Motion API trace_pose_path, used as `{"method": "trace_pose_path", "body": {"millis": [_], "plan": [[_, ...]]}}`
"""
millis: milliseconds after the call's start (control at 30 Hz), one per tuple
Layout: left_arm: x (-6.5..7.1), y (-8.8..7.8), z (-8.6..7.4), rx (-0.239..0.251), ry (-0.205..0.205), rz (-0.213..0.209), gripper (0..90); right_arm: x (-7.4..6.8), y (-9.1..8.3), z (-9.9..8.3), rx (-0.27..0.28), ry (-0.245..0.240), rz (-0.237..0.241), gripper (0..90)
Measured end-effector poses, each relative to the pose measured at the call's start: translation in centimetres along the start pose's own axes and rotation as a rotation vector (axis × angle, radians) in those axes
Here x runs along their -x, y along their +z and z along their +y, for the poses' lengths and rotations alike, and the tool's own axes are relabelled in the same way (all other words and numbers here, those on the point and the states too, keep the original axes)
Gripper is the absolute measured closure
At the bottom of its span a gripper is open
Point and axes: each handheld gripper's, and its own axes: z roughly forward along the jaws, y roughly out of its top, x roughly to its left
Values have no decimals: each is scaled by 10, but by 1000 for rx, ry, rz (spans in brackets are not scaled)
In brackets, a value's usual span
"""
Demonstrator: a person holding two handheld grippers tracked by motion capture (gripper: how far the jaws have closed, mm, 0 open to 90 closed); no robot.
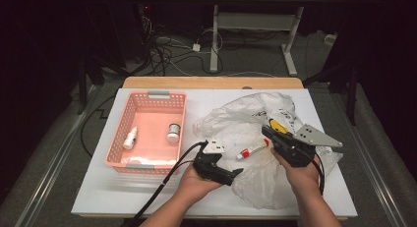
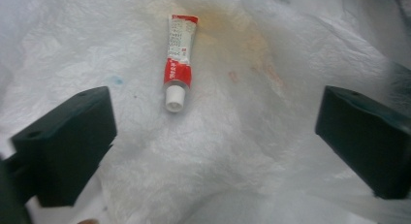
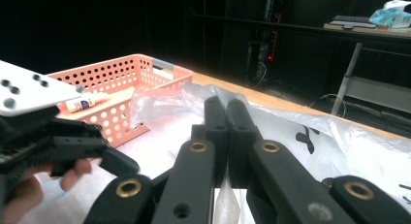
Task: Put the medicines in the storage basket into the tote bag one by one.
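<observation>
Left hand-held gripper (image 2: 213, 136): jaws spread, empty.
Right hand-held gripper (image 3: 227, 118): pressed together, pinching the crinkled white plastic bag (image 1: 255, 175).
Small red-and-white tube (image 2: 178, 59): on the bag, ahead of the left jaws.
Risk: slippery film may shift, nudging the tube away.

Red-white tube (image 2: 178, 59), capped, flat on plastic bag (image 2: 271, 136)

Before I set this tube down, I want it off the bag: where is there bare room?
Bare tabletop runs along the near edge, left of the left gripper. A strip lies between the basket and the plastic bag. The basket floor is open between its bottle and jar. The right half is crowded with the bag, tube and right gripper.
</observation>
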Motion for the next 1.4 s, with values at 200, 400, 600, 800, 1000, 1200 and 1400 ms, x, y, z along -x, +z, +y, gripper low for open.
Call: {"method": "trace_pose_path", "body": {"millis": [200, 400, 600, 800, 1000, 1200, 1400], "plan": [[-2, -22, -5, 25, -15, 11, 0, 0, 0, 0, -1, -5, 1, 900], [-5, -43, -8, 49, -5, 44, 0, 0, 1, -1, -3, -9, 0, 900], [-11, -67, -16, 56, -4, 97, 0, 1, 0, 0, 2, -3, -3, 900], [-24, -87, -27, 64, -38, 142, 0, 1, -1, 0, 1, -7, -3, 900], [-36, -105, -33, 88, -70, 182, 0, 1, -1, 0, 0, -8, -5, 900], [-48, -119, -37, 108, -93, 232, 0, 1, 0, 0, -1, -8, -1, 900], [-63, -125, -47, 102, -131, 259, 0, 1, 0, -1, -8, -13, -4, 900]]}}
